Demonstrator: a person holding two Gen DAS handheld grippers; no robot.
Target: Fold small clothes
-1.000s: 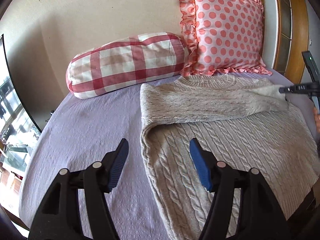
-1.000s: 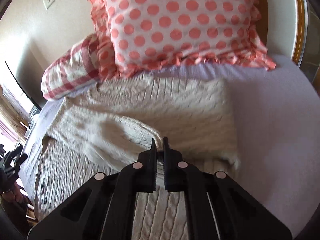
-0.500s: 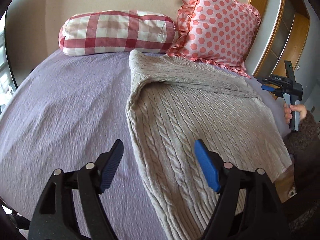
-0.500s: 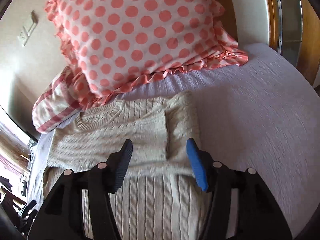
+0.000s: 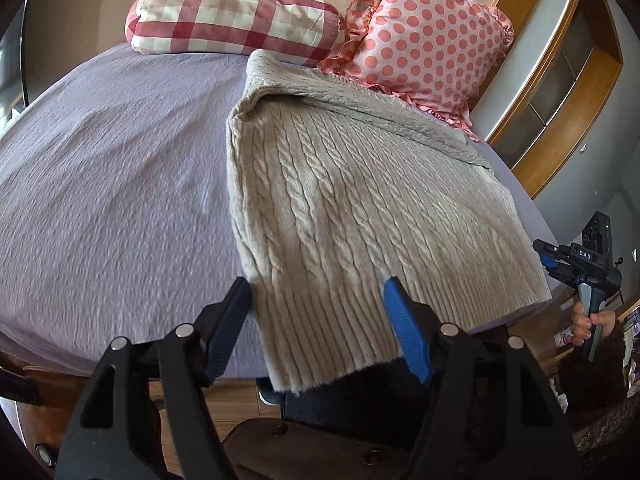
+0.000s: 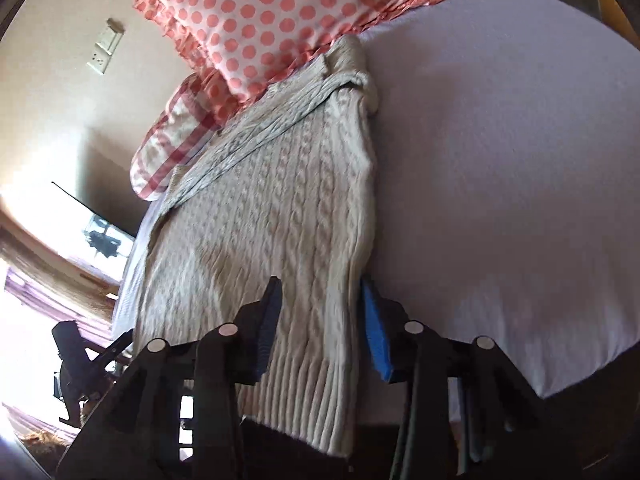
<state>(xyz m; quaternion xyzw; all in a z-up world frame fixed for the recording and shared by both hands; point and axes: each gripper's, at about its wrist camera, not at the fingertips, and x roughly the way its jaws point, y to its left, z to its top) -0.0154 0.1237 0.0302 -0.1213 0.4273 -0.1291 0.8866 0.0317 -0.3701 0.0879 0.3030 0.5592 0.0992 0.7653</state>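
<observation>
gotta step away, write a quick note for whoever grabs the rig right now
Left hand-held gripper: open, holding nothing, at the hem's left corner.
Right hand-held gripper: open, holding nothing, at the hem's right corner.
Sweater: flat on the bed, collar toward the pillows, hem over the near edge.
Done: both sleeves folded across the chest.
Left: grip both hem corners, fold the hem up toward the collar.

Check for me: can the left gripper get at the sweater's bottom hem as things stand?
Probably yes. The left gripper is open, the sweater hem lies between its fingers at the bed edge, and nothing blocks it.
</observation>
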